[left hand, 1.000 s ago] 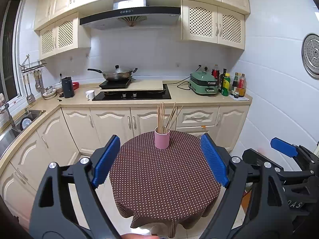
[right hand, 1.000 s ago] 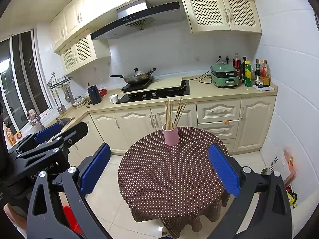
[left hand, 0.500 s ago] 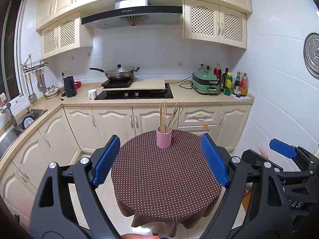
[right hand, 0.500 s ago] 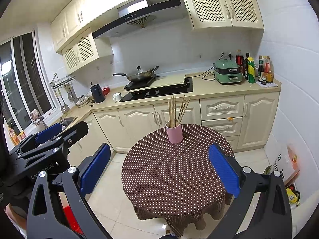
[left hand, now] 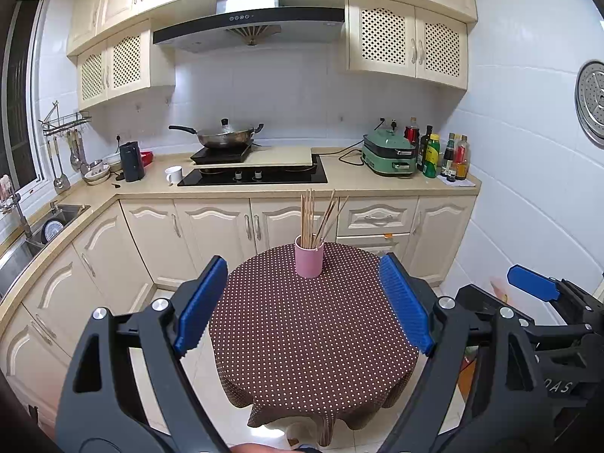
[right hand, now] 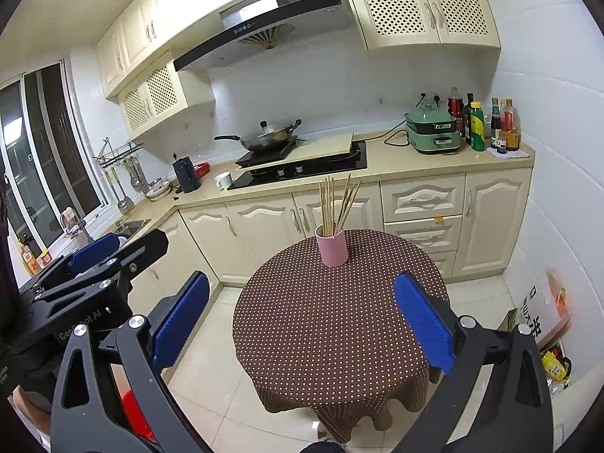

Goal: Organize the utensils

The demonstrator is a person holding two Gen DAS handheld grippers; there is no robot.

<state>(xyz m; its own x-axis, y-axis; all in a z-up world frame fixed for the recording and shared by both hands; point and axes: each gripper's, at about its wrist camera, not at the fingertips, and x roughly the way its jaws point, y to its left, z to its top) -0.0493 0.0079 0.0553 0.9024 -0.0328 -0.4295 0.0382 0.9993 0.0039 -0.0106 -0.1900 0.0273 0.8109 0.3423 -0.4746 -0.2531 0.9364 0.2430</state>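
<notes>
Left gripper (left hand: pixel 304 302) has its jaws spread wide, nothing between the two blue pads (left hand: pixel 200 305), held above the near edge of the round table (left hand: pixel 313 343). Right gripper (right hand: pixel 302 324) is likewise wide apart and empty, two blue pads (right hand: pixel 424 321), hanging over the same table from the other side. Each gripper shows up at the edge of the other's view, only partly in frame. One table, covered by one brown dotted cloth (right hand: pixel 339 324) whose hem hides the legs. One pink cup (left hand: pixel 309 260) stands upright near the far edge of the table, well apart from both grippers, with a bunch of wooden chopsticks (left hand: pixel 319 219) standing in it; roughly eight or nine sticks, exact count hard to make out as they overlap. Behind the table is one counter (left hand: pixel 377 181) with one black stove (left hand: pixel 253 177), one wok (left hand: pixel 224 136) with lid on a separate burner, one pale board (left hand: pixel 279 156) over the stove, one white mug (left hand: pixel 173 174), one black kettle (left hand: pixel 132 156), one green cooker (left hand: pixel 390 153), and a cluster of about seven bottles (left hand: pixel 438 154), some hidden behind others. One sink (left hand: pixel 45 226) at left is cut off by the frame edge. Ladles hang on a wall rack (left hand: pixel 64 120), count unclear. One round metal tray (left hand: pixel 590 104) on the right wall is cut off. Bags on the floor (right hand: pixel 543 324) at right are blurred.
</notes>
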